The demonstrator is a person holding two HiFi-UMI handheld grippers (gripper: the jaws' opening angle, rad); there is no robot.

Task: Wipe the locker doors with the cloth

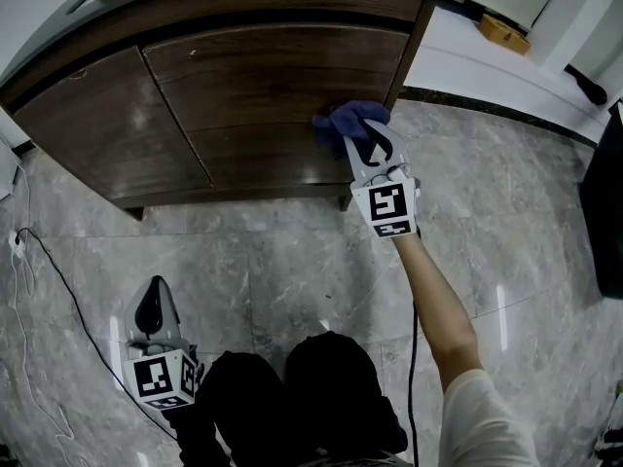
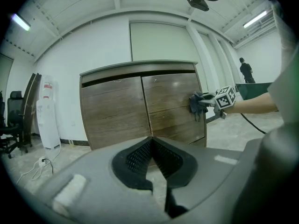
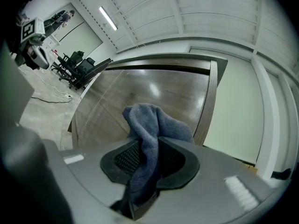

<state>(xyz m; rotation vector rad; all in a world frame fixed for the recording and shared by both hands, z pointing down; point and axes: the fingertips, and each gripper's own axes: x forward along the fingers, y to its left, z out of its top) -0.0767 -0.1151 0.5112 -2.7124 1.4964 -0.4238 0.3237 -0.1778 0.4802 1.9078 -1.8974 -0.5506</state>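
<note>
Currently right gripper (image 1: 364, 146) is clamping cloth (image 1: 348, 120), holding it against right door (image 1: 282, 86), upper centre of head view; left gripper (image 1: 149, 306) is hanging lower left, jaws together, empty.

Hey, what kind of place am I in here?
Likely an open office or commercial hall: black office chairs, ceiling strip lights, and a wooden locker on polished stone floor.

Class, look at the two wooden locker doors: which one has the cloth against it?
The right-hand door in the head view: the blue cloth, held by the right gripper, lies against its outer edge. Nothing touches the left-hand door.
</note>
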